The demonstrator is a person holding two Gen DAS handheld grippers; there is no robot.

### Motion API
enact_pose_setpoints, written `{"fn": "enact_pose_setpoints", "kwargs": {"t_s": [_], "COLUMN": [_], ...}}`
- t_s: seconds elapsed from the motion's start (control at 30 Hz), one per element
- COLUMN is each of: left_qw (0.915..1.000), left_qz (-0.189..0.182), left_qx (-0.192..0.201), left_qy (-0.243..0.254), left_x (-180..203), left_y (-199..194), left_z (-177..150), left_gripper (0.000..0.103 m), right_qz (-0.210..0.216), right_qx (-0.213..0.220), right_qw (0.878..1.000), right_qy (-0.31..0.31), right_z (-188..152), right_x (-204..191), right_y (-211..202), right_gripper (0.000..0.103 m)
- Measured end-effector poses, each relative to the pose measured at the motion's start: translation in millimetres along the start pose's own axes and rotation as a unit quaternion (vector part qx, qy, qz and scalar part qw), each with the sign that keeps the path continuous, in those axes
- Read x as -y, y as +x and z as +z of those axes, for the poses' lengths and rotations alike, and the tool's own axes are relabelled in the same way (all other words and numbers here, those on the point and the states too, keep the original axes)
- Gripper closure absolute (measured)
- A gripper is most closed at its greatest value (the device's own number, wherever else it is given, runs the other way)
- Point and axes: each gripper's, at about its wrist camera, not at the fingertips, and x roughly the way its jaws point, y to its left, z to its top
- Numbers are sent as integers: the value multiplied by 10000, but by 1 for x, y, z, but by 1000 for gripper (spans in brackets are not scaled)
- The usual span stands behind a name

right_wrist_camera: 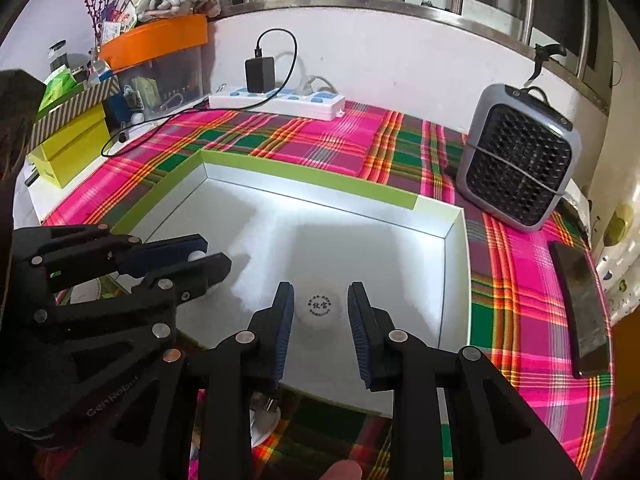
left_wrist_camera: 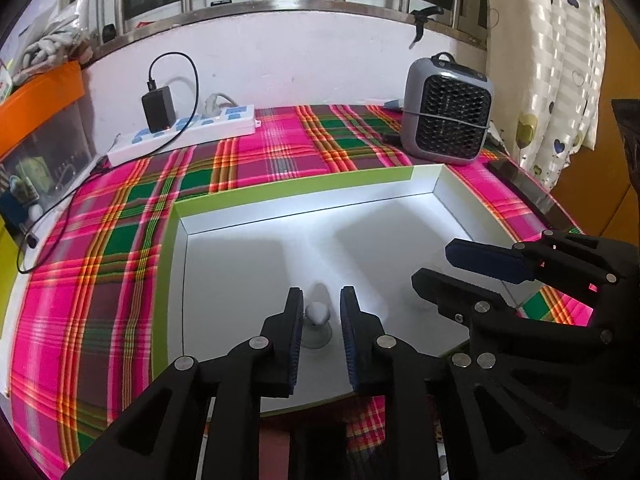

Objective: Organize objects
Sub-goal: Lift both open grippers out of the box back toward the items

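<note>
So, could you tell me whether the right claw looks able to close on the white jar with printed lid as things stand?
Probably yes. The right claw already straddles the white jar inside the tray, jaws apart, nothing between pads and jar; the left claw sits off to the side.

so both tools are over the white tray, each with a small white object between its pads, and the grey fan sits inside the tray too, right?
Not the fan. The grey fan stands on the plaid cloth outside the white tray, as the right wrist view shows. The rest holds: left tool and right tool each have a small white object between their pads.
</note>
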Motion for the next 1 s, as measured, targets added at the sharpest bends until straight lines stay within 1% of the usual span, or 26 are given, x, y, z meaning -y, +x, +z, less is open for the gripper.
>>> {"fn": "enact_pose_setpoints", "kwargs": {"t_s": [0.3,0.43,0.6,0.8,1.0], "left_qw": [9998,9995,9991,9986,9983], "left_qz": [-105,-149,-150,-83,-64], "left_qx": [187,272,390,518,580], "left_qy": [-57,-74,-101,-4,12], "left_x": [2,4,7,15,19], "left_y": [-16,-26,-41,-58,-72], "left_z": [0,-1,-3,-9,-18], "left_gripper": [83,82,82,82,82], "right_qz": [-238,-337,-444,-565,-640], "right_qx": [315,361,440,597,662], "right_qw": [9992,9987,9979,9964,9955], "right_qy": [-24,-91,-165,-203,-232], "right_z": [2,0,-4,-12,-20], "right_x": [-2,-7,-15,-22,-29], "right_y": [-22,-30,-43,-64,-80], "right_gripper": [74,74,74,74,74]}}
